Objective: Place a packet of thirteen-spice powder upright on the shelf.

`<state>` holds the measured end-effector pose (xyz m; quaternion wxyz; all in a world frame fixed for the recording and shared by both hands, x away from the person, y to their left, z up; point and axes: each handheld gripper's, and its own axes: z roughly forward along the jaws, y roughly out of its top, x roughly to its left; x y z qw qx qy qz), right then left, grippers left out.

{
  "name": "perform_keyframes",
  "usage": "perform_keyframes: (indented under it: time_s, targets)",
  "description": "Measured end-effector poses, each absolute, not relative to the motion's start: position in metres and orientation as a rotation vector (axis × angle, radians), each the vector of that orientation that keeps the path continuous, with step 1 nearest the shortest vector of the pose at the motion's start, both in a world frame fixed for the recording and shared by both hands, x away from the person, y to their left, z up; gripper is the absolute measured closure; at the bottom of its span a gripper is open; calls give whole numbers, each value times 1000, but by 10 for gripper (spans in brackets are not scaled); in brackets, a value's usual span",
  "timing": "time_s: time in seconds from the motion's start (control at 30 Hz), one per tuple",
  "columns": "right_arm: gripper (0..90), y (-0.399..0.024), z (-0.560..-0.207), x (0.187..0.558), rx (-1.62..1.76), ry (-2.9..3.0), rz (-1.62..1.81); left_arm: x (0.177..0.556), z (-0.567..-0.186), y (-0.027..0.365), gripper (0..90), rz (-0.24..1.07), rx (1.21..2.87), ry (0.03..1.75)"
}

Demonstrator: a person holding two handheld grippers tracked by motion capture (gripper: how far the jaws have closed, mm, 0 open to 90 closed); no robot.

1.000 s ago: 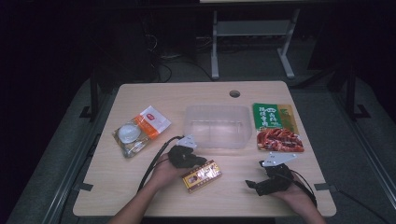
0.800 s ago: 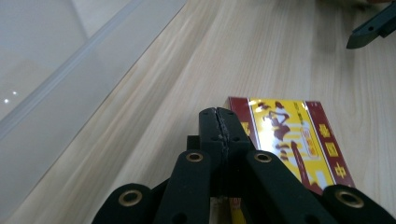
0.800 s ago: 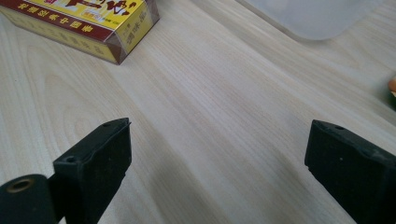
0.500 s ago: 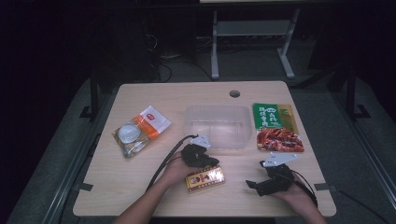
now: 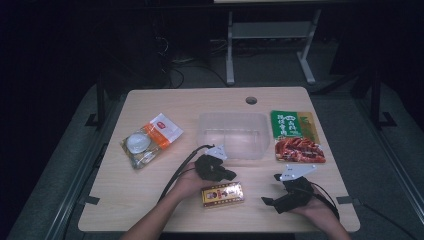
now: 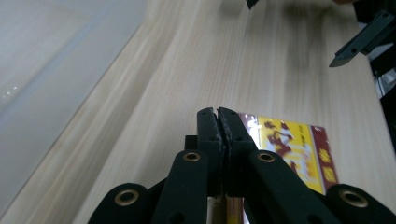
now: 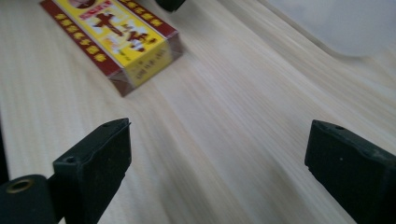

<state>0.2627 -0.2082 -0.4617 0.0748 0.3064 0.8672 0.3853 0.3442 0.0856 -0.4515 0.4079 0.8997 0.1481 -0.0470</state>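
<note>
A yellow and dark-red box (image 5: 222,194) lies flat on the wooden table (image 5: 150,210) near its front edge. My left gripper (image 5: 226,176) reaches to the box's far edge; whether it touches the box I cannot tell. In the left gripper view its jaws (image 6: 218,115) are pressed together with nothing between the tips, though they have just eased apart a hair. There the box (image 6: 289,149) lies just beyond and to the right. My right gripper (image 5: 268,202) rests to the right of the box, open. Its wide-set jaws (image 7: 219,140) hold nothing, and the box (image 7: 112,32) lies ahead at the upper left.
A clear plastic tub (image 5: 232,135) stands mid-table behind the left gripper. A green packet (image 5: 292,124) and a red food packet (image 5: 299,150) lie at the right. An orange-white sachet (image 5: 162,130) and a clear bag (image 5: 137,147) lie at the left. A cable hole (image 5: 251,100) sits near the far edge.
The left hand has shifted a little to the right. The box has turned from a slant to nearly level and now lies flat. The right gripper has stayed put.
</note>
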Motion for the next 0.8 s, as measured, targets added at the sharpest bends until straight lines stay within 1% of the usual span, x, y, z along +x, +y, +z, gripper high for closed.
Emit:
perform_keyframes:
  time_s: [0.13, 0.3, 0.37, 0.43, 0.47, 0.57, 0.67, 0.73, 0.8]
  targets:
    - [68, -199, -459, 265, 848, 2669, 1172, 338, -446, 107, 837, -105, 2264, 412]
    - [68, -180, -457, 268, 732, 2736, 1186, 328, -440, 134, 759, -81, 2260, 446]
    - [68, -172, -454, 268, 675, 2751, 1188, 323, -438, 146, 707, -59, 2262, 462]
    - [68, -164, -453, 271, 636, 2770, 1187, 320, -437, 154, 616, -33, 2272, 471]
    - [68, -162, -452, 272, 618, 2771, 1182, 317, -436, 160, 587, -16, 2274, 474]
    - [68, -153, -450, 278, 542, 2776, 1181, 312, -435, 174, 496, -15, 2270, 482]
    - [71, -142, -447, 284, 473, 2789, 1170, 305, -435, 187, 429, -10, 2270, 475]
    - [99, -135, -446, 289, 419, 2803, 1157, 299, -438, 193, 370, 17, 2281, 468]
    - [105, -128, -445, 292, 376, 2822, 1131, 295, -440, 199, 339, 16, 2292, 472]
